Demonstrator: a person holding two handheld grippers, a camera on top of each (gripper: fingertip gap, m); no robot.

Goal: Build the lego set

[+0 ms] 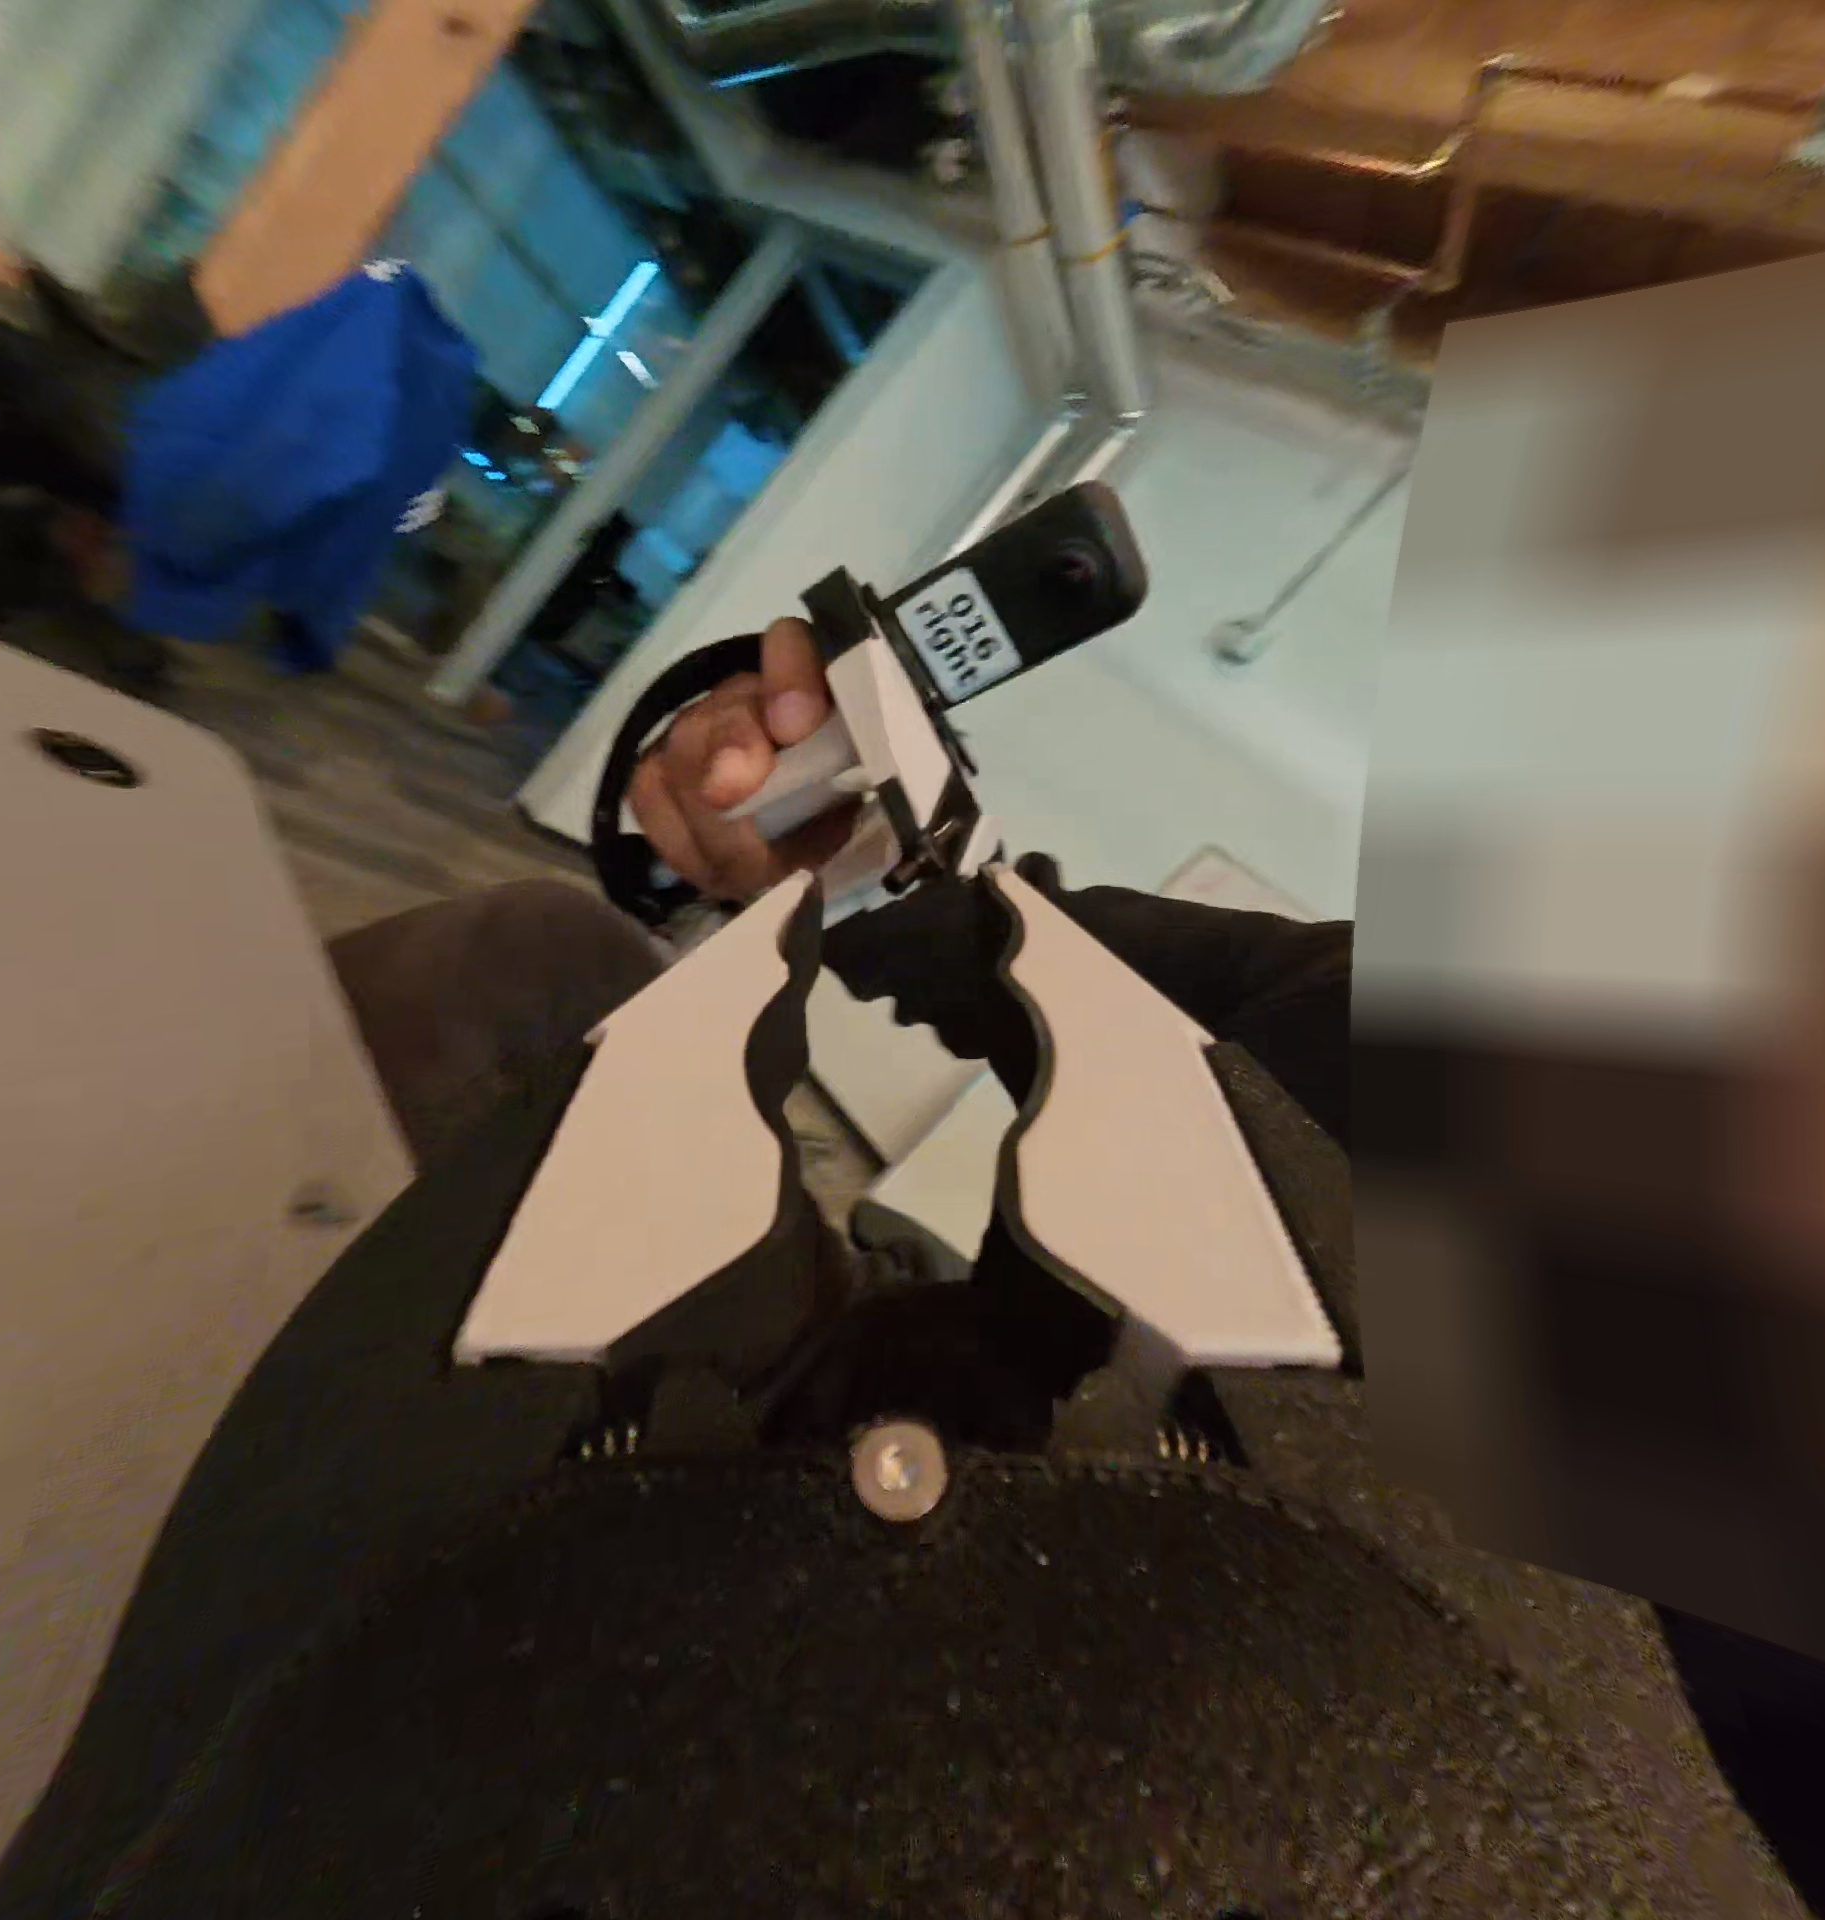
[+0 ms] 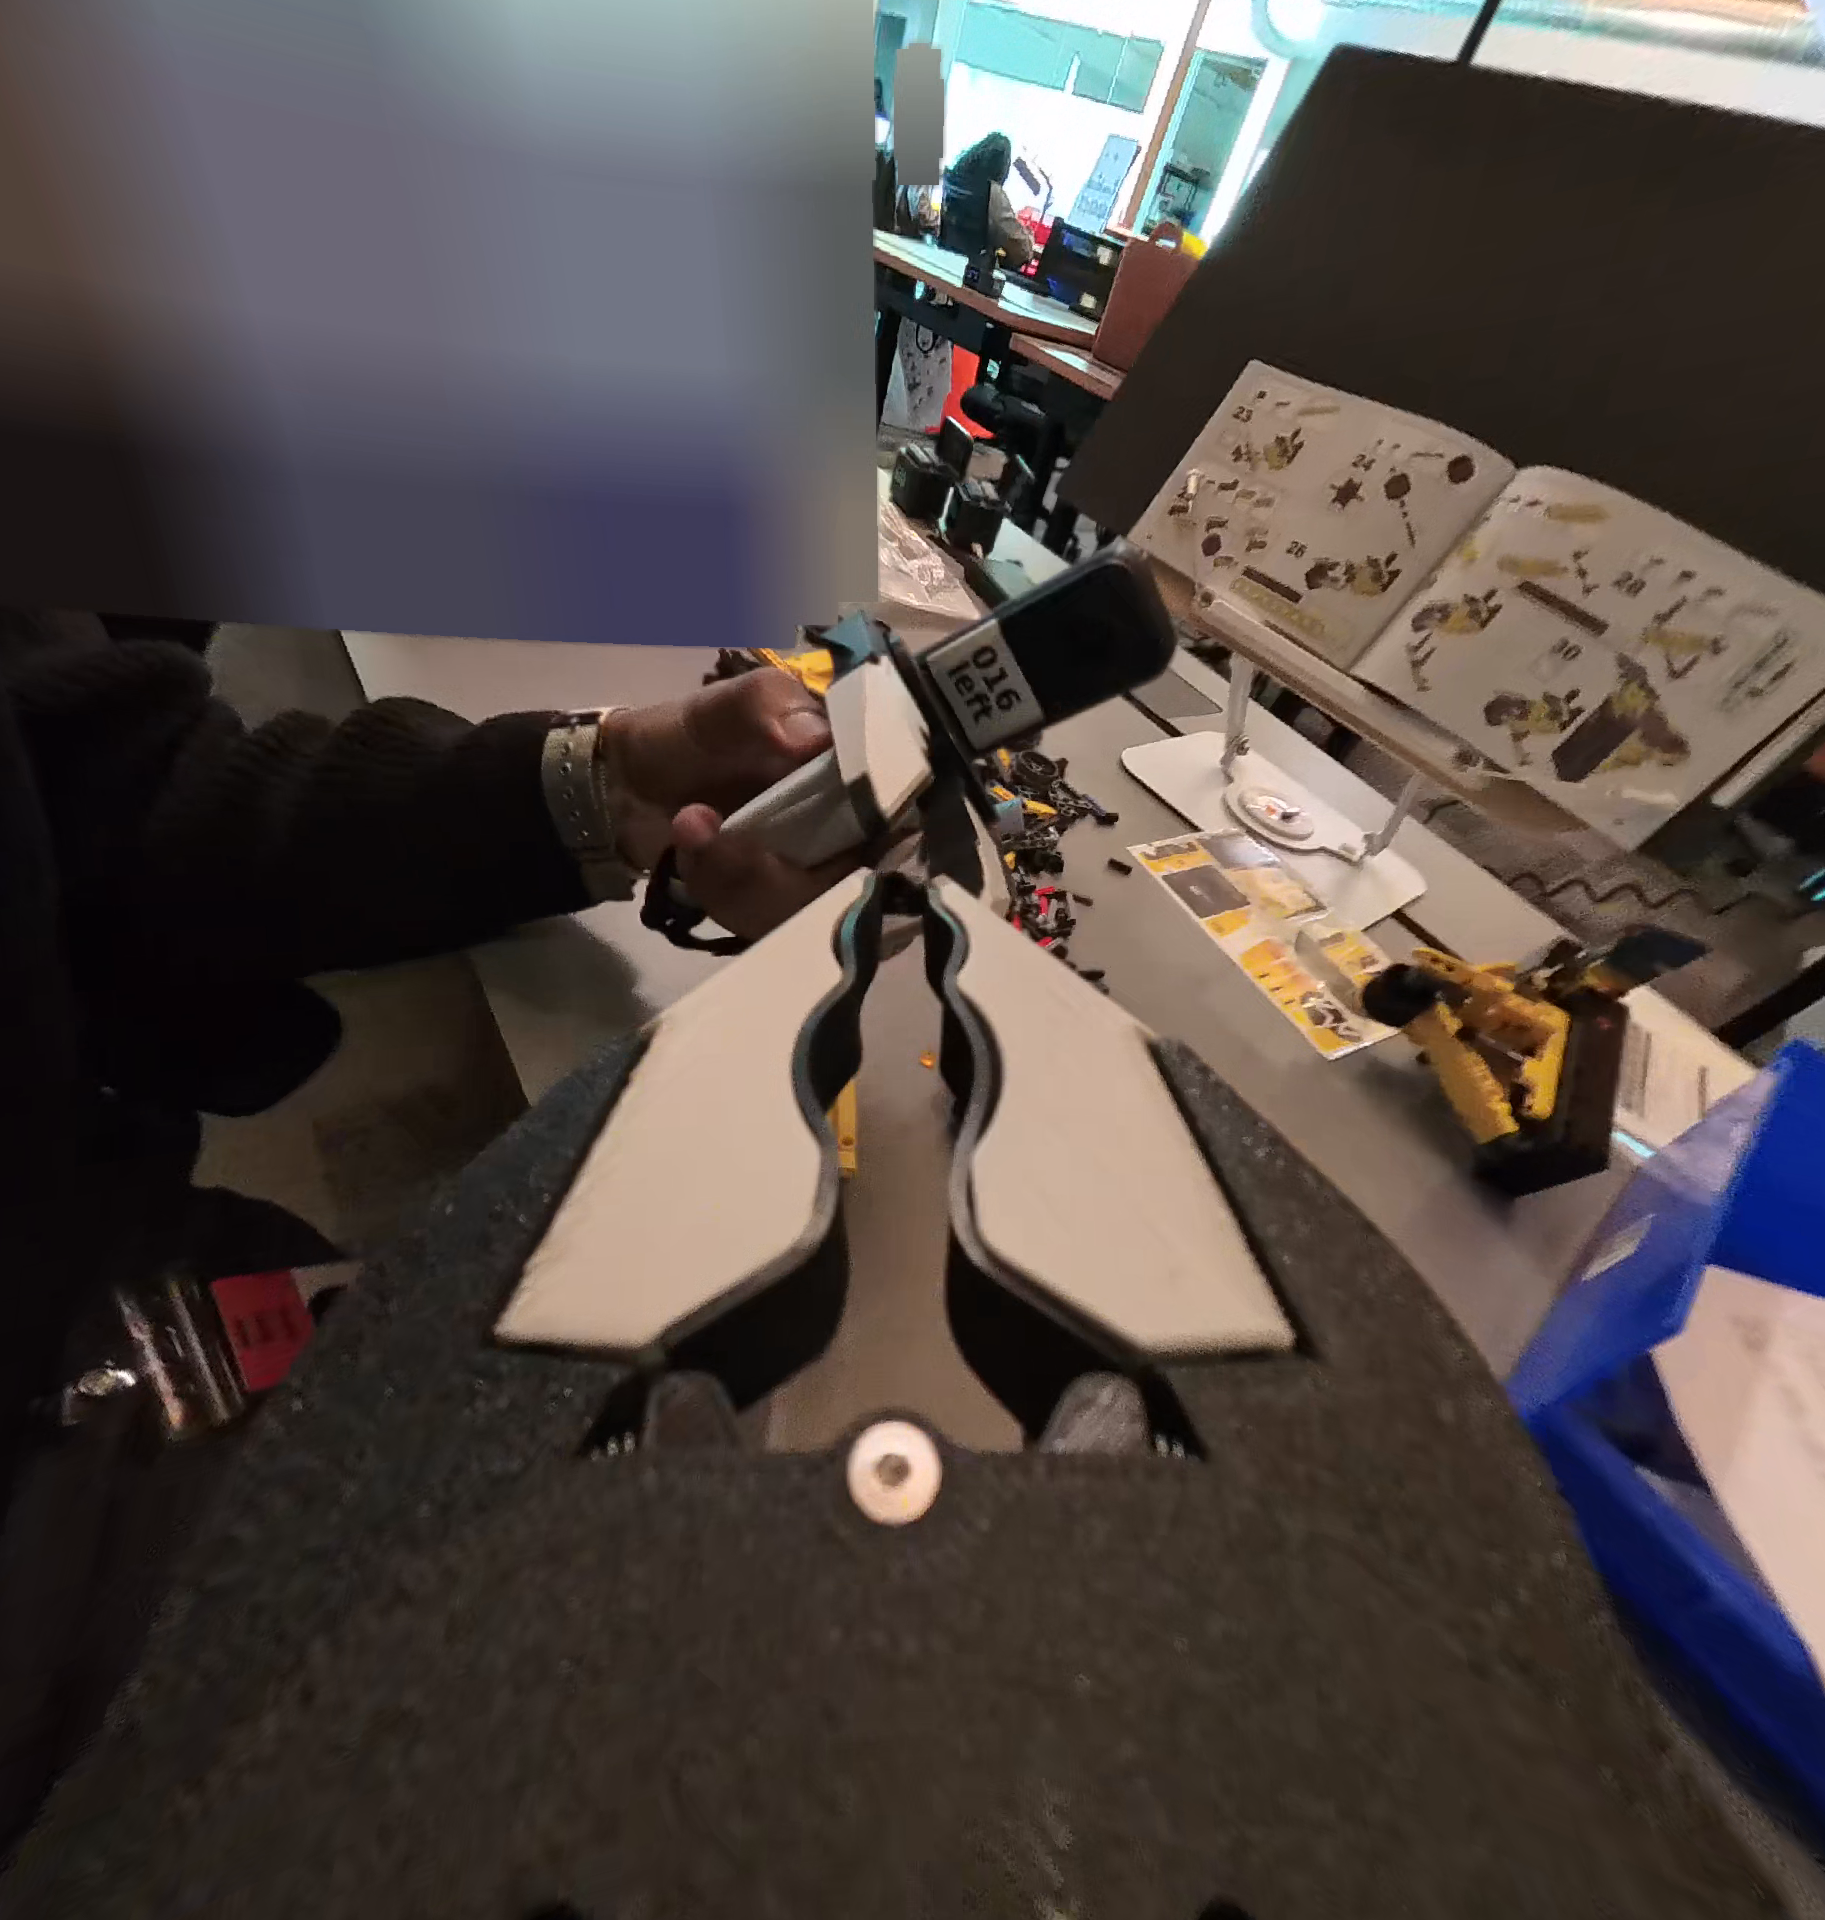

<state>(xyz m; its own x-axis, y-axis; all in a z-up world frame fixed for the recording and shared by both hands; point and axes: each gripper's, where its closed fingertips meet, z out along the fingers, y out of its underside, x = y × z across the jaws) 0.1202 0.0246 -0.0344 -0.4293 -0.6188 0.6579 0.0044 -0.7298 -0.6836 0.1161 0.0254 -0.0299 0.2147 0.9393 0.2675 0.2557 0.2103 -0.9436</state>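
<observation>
While both grippers face, yellow brick model (image 2: 1490, 1049) stands.

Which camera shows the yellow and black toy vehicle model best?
The right wrist view: the yellow and black model sits in plain sight on the dark table, right of the open right gripper. The left wrist view shows none of it.

Matt pale plastic jaws w/ black rubbery edging; paper booklet (image 2: 1490, 582).

Dark tabletop (image 2: 1178, 1049) has a yellow-black brick vehicle (image 2: 1490, 1070) at 3 o'clock, loose small parts (image 2: 1033, 831) at 12, sticker sheets (image 2: 1251, 925) between, and a booklet stand (image 2: 1272, 821) around 1.
</observation>
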